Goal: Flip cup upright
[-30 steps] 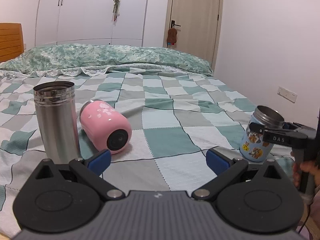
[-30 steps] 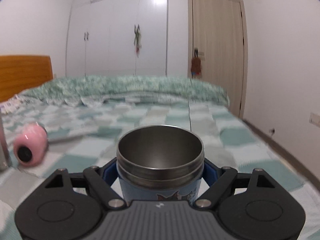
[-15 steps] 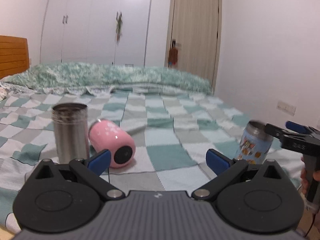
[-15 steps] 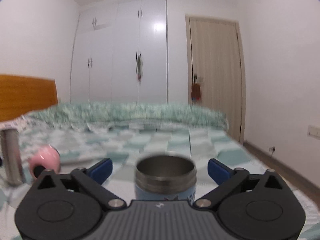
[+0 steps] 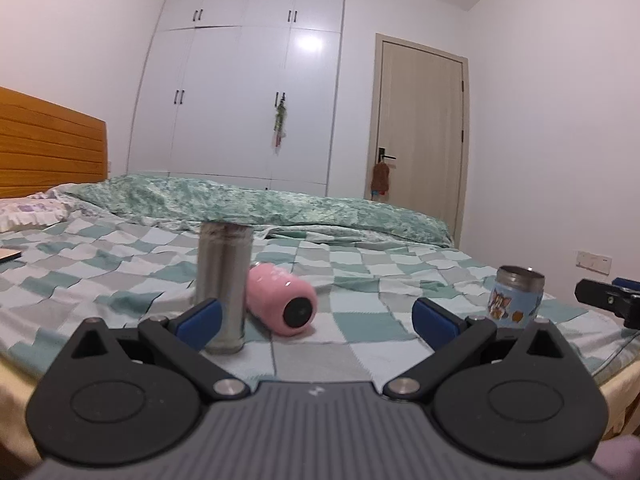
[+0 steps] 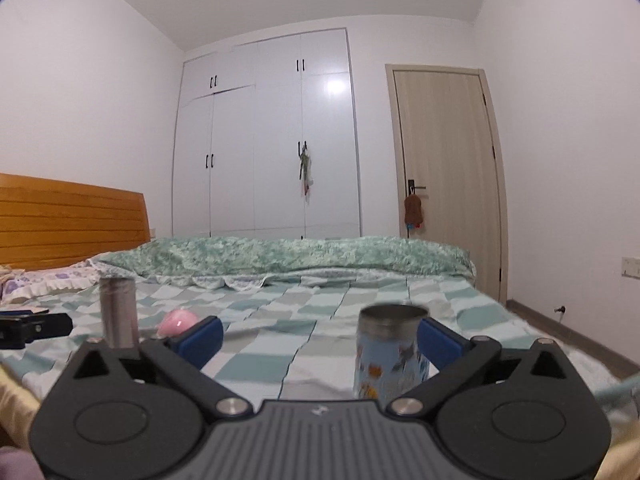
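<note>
On the checked bed point(image 5: 360, 320) the blue cartoon cup point(image 6: 390, 354) is standing upright, steel mouth up, near the right-hand edge, and nothing is gripping it. The right tongs point(image 6: 318, 342) are gaping wide with nothing in them; the cup is sitting just beside their right finger, though whether pad and cup are touching is hard to tell. The left tongs point(image 5: 316, 316) are likewise hanging wide open and empty, facing the tall steel flask point(image 5: 224, 284) and the pink cup point(image 5: 282, 304). That pink cup is lying on its side right against the flask (dark base toward the camera). So, as a judgement, one cup is looking done, while the pink one is awaiting its turn.
</note>
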`<action>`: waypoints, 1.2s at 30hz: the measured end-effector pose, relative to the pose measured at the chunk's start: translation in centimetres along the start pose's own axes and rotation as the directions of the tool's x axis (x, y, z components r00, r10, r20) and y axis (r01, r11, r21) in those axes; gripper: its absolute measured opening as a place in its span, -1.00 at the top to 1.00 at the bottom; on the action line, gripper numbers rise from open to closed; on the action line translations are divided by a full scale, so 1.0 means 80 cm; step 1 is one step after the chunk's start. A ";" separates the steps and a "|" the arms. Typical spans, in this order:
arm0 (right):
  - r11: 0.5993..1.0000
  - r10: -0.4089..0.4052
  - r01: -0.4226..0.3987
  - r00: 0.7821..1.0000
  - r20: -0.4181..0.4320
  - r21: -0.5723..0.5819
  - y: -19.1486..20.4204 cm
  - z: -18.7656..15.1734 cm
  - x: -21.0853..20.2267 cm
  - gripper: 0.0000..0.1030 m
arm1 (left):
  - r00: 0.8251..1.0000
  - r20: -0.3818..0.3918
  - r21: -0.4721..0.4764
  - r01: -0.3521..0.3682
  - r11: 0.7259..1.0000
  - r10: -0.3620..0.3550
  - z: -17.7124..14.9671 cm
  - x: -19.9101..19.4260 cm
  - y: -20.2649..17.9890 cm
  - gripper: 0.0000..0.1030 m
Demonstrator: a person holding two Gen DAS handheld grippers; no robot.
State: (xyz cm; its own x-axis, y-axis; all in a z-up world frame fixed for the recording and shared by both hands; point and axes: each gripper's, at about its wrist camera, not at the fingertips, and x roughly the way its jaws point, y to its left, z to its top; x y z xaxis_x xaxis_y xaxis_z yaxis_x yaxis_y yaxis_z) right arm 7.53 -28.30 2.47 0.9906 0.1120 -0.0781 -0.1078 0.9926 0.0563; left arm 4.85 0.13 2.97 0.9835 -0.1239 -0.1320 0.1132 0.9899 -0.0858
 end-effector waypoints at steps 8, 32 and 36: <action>1.000 -0.015 0.015 1.000 0.017 -0.018 0.010 -0.038 -0.021 -1.00 | 0.992 0.097 0.067 -0.088 0.994 0.081 -0.039 -0.017 -0.005 -1.00; 0.999 -0.020 0.021 0.999 0.047 -0.024 0.013 -0.040 -0.027 -1.00 | 0.988 0.137 0.081 -0.078 0.994 0.067 -0.045 -0.021 -0.008 -1.00; 0.999 -0.020 0.021 0.999 0.046 -0.024 0.013 -0.039 -0.027 -1.00 | 0.988 0.139 0.082 -0.078 0.994 0.066 -0.045 -0.021 -0.008 -1.00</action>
State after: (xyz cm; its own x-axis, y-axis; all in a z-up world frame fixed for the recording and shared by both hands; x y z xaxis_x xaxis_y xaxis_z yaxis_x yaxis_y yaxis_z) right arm 5.05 -27.35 -0.45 0.9954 0.0896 -0.0331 -0.0886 0.9956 0.0304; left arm 2.61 -0.56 -0.35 0.9989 -0.0477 0.0016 0.0477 0.9988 0.0060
